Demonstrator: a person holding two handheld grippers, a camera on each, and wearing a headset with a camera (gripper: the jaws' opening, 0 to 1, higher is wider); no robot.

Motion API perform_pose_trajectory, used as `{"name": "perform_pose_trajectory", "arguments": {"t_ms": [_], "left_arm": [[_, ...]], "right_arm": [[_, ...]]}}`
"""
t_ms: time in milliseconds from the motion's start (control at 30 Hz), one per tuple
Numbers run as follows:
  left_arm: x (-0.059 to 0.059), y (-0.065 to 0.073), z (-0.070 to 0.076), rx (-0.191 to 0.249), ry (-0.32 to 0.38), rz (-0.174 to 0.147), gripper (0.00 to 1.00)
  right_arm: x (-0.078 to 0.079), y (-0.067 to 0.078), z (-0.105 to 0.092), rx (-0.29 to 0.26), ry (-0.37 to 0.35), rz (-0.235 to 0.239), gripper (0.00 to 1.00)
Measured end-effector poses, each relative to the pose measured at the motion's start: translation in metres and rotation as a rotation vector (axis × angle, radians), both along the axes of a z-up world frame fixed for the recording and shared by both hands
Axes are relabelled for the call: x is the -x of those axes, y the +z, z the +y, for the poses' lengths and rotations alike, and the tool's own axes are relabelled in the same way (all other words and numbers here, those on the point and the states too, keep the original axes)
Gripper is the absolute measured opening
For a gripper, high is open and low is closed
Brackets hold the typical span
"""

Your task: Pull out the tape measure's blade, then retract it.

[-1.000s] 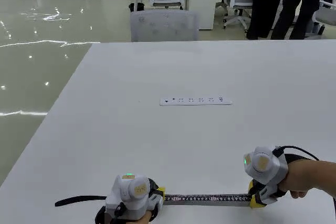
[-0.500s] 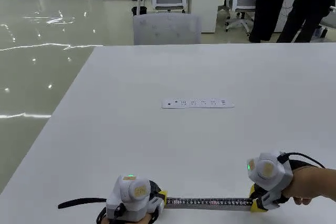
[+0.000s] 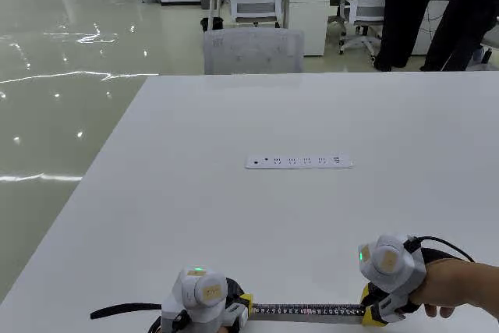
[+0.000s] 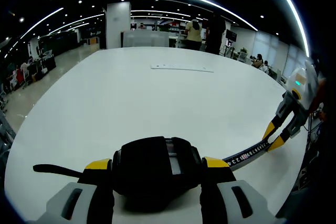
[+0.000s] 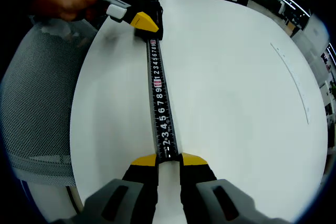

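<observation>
My left gripper (image 4: 157,163) clamps the black tape measure case (image 4: 152,179) at the table (image 3: 234,122) near edge. My right gripper (image 5: 169,160) pinches the blade (image 5: 158,85), its tip hidden between the jaws. I read numerals 2–9; finer marks blur.

Matt, smooth white top on the table (image 3: 195,193), no glare. Tape measure case (image 4: 156,167): black, matt, rubbery-looking plastic. Blade (image 5: 159,98): dark, slight sheen, printed scale. Left gripper (image 4: 157,163) and right gripper (image 5: 169,159): light grey matt plastic, yellow pad tips. Floor (image 3: 62,76) polished, highly glossy. Chair back (image 3: 253,51) grey cloth; power strip (image 3: 299,162) white plastic.
</observation>
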State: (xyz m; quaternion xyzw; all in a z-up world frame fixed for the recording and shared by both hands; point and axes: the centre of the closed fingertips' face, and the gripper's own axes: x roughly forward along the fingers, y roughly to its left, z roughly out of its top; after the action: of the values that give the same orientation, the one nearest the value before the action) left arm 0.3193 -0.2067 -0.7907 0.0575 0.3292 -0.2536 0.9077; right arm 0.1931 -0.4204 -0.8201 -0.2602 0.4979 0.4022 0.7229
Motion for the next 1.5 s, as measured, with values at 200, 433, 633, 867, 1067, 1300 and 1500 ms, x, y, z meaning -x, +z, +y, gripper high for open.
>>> {"name": "perform_pose_trajectory", "arguments": {"t_ms": [200,433,633,867,1067,1300,1500], "left_arm": [[0.0,0.0,0.0,-0.001,-0.005,0.011,0.63],[0.0,0.0,0.0,0.0,-0.005,0.012,0.63],[0.001,0.0,0.0,0.004,-0.005,0.02,0.63],[0.001,0.0,0.0,0.005,-0.009,0.032,0.62],[0.001,0.0,0.0,0.009,-0.007,0.034,0.62],[0.001,0.0,0.0,0.012,-0.005,0.033,0.62],[0.001,0.0,0.0,0.013,-0.007,0.035,0.62]], "right_arm": [[-0.003,-0.001,0.003,0.0,0.0,-0.005,0.13],[-0.006,-0.001,0.008,-0.002,-0.003,-0.005,0.13],[-0.008,0.0,0.013,-0.003,-0.008,-0.01,0.13],[-0.012,0.0,0.023,-0.009,-0.011,-0.012,0.13],[-0.015,0.001,0.028,-0.011,-0.008,-0.008,0.13],[-0.019,0.001,0.034,-0.013,-0.009,-0.012,0.13],[-0.024,0.0,0.039,-0.019,-0.011,-0.016,0.13]]}}
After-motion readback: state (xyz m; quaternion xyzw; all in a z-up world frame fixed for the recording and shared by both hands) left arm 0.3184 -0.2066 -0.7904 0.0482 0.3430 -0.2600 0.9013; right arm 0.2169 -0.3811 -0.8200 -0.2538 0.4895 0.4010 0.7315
